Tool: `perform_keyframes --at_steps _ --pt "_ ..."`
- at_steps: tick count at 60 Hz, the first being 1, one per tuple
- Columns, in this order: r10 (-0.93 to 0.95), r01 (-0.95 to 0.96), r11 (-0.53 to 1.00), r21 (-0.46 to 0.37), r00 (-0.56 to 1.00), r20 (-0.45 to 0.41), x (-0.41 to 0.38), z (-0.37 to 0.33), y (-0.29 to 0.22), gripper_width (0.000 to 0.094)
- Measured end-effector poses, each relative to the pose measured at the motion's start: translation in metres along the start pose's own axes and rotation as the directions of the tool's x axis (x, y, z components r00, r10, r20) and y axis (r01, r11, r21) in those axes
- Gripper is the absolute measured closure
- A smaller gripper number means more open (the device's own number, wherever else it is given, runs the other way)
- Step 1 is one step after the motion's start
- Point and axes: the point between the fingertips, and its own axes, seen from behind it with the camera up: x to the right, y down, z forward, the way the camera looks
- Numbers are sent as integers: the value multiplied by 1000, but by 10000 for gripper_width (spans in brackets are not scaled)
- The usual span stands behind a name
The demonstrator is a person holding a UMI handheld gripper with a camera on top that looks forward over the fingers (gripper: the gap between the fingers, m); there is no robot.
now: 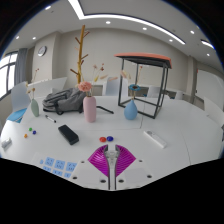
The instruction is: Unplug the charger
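A small white plastic charger block (115,153) is being held clamped between the pink-padded two-finger gripper (112,160) above the white round table (180,125); unplugging is judged largely done.

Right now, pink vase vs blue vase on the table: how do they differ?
The pink vase is a tall, straight cylinder; the blue vase is shorter, with a round belly and narrow neck. The pink vase stands nearer the grey bag, the blue vase nearer the black frame stand. Both stand upright holding flowers, well beyond the fingers.
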Motion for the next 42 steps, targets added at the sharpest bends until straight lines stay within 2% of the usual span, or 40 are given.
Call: perform_keyframes --at_steps 4,10,14,16,21,22,24,28,31,36,42 --pt "-31 30 999 -43 999 -16 14 13 27 862" --pt "-56 55 991 -119 998 -3 18 30 63 785" --pt "-53 54 986 -156 998 15 19 37 79 692" --pt "-53 55 984 -171 998 18 20 38 83 565" --pt "-50 52 983 -177 999 15 21 30 78 93" --pt "-47 50 983 -176 999 19 20 27 75 72" --pt "-38 42 984 -171 999 22 22 18 68 112" --pt "-21 25 987 -158 999 31 22 -5 50 74" --pt "-17 22 986 -166 999 33 24 -28 42 84" --pt "-14 17 978 -208 1000 17 28 -73 34 81" --pt "6 5 963 -268 999 41 20 -135 32 87"
